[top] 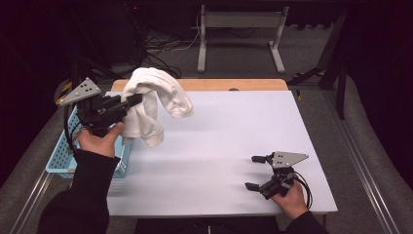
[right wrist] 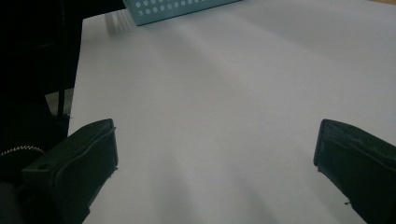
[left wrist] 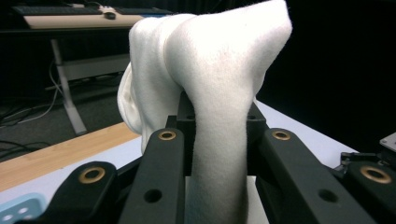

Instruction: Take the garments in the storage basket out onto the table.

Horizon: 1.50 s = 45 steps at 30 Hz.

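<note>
1. High view: the left gripper (top: 130, 102) sits in the upper left of the frame, held level by a hand (top: 100, 139) in a black sleeve, and its jaws are clamped on a soft white fabric cloth (top: 151, 105).
2. The white cloth is lifted clear of the table and drapes over the jaw tips in 2 hanging folds, 1 falling toward the lower left and 1 curling to the right, above the upper left part of the pale grey rectangular table top (top: 219, 141).
3. A light blue perforated plastic basket (top: 58, 158) stands at the table's left edge, just below and beside the left hand, partly covered by the sleeve.
4. The right gripper (top: 257, 171) is in the lower right of the frame, low over the table and well apart from the cloth, with its 2 black jaws spread wide and nothing between them.
5. A strip of light wooden board (top: 234, 84) shows along the far edge of the table, at the top of the frame.
6. Left gripper view: the cloth (left wrist: 219, 93) rises up the centre of the frame, pinched between the black jaws and bulging above them.
7. Right gripper view: the jaws stand far apart at the lower left and lower right corners over bare table top (right wrist: 224, 102), and a corner of the blue basket (right wrist: 173, 8) shows at the top edge.
</note>
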{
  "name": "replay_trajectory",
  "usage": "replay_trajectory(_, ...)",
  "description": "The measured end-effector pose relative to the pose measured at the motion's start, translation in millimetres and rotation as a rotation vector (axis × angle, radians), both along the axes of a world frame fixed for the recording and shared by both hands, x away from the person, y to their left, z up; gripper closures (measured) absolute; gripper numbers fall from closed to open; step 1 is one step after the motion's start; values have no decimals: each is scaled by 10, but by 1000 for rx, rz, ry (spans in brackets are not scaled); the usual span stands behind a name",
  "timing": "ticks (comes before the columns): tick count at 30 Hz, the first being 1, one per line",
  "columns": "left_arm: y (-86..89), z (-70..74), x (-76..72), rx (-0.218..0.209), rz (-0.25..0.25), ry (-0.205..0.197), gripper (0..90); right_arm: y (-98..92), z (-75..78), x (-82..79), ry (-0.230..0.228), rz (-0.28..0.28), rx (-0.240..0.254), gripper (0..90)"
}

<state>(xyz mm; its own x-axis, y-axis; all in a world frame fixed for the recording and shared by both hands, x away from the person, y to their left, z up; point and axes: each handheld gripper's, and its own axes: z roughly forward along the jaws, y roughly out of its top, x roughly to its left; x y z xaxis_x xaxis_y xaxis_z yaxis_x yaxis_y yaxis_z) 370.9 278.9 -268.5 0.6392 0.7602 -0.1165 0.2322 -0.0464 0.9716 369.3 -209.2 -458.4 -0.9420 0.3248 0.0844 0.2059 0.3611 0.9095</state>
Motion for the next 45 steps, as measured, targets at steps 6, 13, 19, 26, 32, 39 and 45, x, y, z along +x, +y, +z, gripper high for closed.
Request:
replay_trajectory(6,-171,-65,37,-6,-46,7,768,1,0,-1,2,2,0,4)
replay_trajectory(13,-380,-165,88,-13,-98,21,767,0,-1,-1,2,3,1,4)
replay_trajectory(19,-557,-277,129,-8,-133,35,765,-1,1,-3,1,5,2,4)
replay_trajectory(26,-746,-419,181,-5,-173,62,765,-1,1,-2,-3,6,2,4)
replay_trajectory(32,-889,-515,237,-12,-204,89,764,-1,1,-5,-2,8,1,4)
replay_trajectory(39,-1034,-624,310,-12,-231,118,763,1,0,-4,-3,10,1,4)
replay_trajectory(45,-1161,-725,366,-4,-264,145,763,-1,1,-5,-3,10,2,4)
